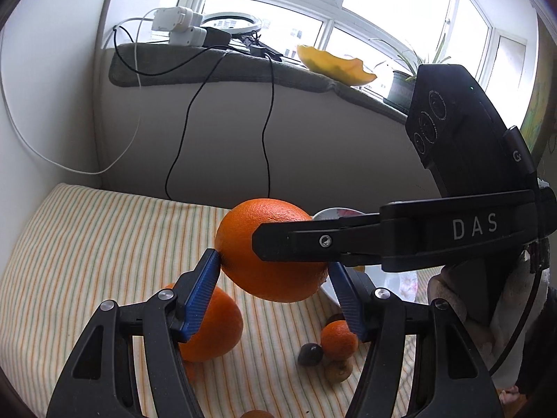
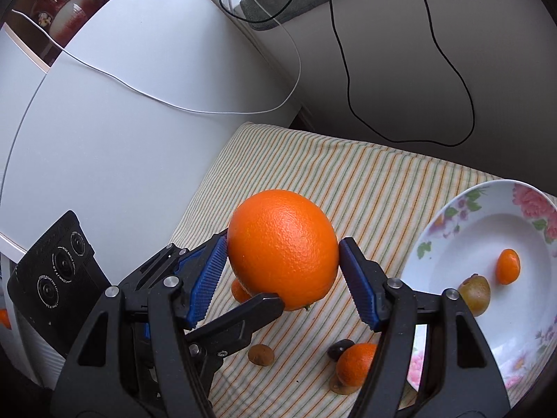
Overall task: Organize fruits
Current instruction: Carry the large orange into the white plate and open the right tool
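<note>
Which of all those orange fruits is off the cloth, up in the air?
The large round orange, raised between both grippers. The other big orange and the small mandarin lie on the striped cloth.

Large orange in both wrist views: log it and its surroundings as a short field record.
held item: large round orange, raised above the striped fabric cloth
left hand-held gripper: blue pads against the orange
right hand-held gripper: pads against its sides, crosswise to the left one
dish: white floral plate, holding a small orange citrus and a brownish-green fruit
on cloth: second large orange, loose small orange citrus, dark small fruit
</note>
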Available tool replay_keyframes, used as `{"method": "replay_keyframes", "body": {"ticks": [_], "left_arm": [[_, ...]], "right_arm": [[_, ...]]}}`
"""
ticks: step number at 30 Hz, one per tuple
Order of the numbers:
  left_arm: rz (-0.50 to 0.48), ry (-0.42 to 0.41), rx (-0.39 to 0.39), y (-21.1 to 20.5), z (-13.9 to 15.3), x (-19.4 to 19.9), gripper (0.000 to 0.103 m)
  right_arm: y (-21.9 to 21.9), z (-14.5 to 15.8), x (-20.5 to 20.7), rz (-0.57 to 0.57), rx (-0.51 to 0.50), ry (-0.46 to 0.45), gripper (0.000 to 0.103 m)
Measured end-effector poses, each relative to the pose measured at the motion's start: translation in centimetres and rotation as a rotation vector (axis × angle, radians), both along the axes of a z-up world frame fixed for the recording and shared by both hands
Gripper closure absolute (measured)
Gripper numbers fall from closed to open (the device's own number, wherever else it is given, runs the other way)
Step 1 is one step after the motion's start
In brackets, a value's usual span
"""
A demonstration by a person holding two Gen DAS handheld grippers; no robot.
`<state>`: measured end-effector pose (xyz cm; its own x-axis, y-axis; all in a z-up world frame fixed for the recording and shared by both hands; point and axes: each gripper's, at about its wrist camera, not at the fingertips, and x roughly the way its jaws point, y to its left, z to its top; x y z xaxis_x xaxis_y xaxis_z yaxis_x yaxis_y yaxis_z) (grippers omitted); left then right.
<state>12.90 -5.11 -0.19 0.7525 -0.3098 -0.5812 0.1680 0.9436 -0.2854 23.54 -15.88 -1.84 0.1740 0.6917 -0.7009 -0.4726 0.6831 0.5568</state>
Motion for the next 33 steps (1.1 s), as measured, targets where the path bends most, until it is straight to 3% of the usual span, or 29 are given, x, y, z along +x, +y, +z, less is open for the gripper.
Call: {"method": "replay_keyframes", "body": {"ticks": [13,21,33], "left_arm": [[-0.148,0.011,-0.020,-8.5,-0.3,1.5,0.039],[-0.229,0.058,-0.034,-13.4,-1.7,2.5,0.039],[-0.257,0.100,-0.026,-15.8,-2.8,4.1,0.039]], "right_arm": [[-9.6,0.3,-0.8,-0.132,-0.038,-0.011,0.034],[-15.2,-0.7,-1.8,-0.208,-0.069,0.015,0.034],[-18.5,-2.4,-1.3,-0.259,-0.088,0.039,0.034]]}}
